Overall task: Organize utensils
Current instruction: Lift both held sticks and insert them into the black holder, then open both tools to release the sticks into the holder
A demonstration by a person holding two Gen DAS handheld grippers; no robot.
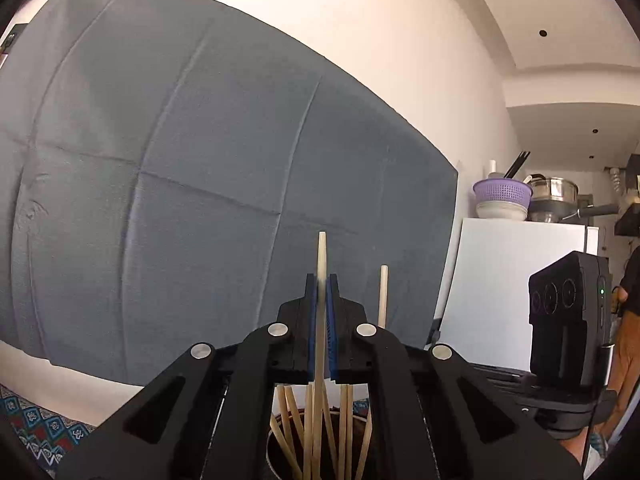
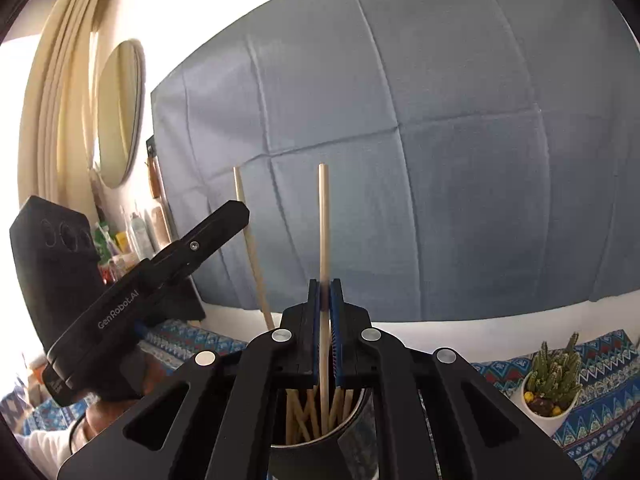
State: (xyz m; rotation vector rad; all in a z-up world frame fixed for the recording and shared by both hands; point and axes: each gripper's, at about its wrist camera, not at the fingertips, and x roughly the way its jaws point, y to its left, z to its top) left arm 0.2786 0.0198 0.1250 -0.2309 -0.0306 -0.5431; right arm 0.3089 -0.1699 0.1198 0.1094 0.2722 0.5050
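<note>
In the left wrist view my left gripper (image 1: 321, 280) is shut on an upright wooden chopstick (image 1: 321, 252), whose lower end reaches into a dark cup (image 1: 276, 452) holding several more chopsticks (image 1: 344, 432). A second upright chopstick (image 1: 383, 296) stands just to the right. In the right wrist view my right gripper (image 2: 324, 285) is shut on its own upright chopstick (image 2: 323, 220) above the same cup (image 2: 308, 450) of chopsticks (image 2: 308, 412). The left gripper (image 2: 240, 214) shows at the left there, gripping the other chopstick (image 2: 250, 248).
A blue-grey cloth (image 2: 440, 140) hangs on the wall behind. The table has a patterned cloth (image 2: 600, 412) with a potted cactus (image 2: 554, 376) at the right. A round mirror (image 2: 118, 112) and bottles stand left. A white fridge (image 1: 508, 288) bearing bowls and pots stands right.
</note>
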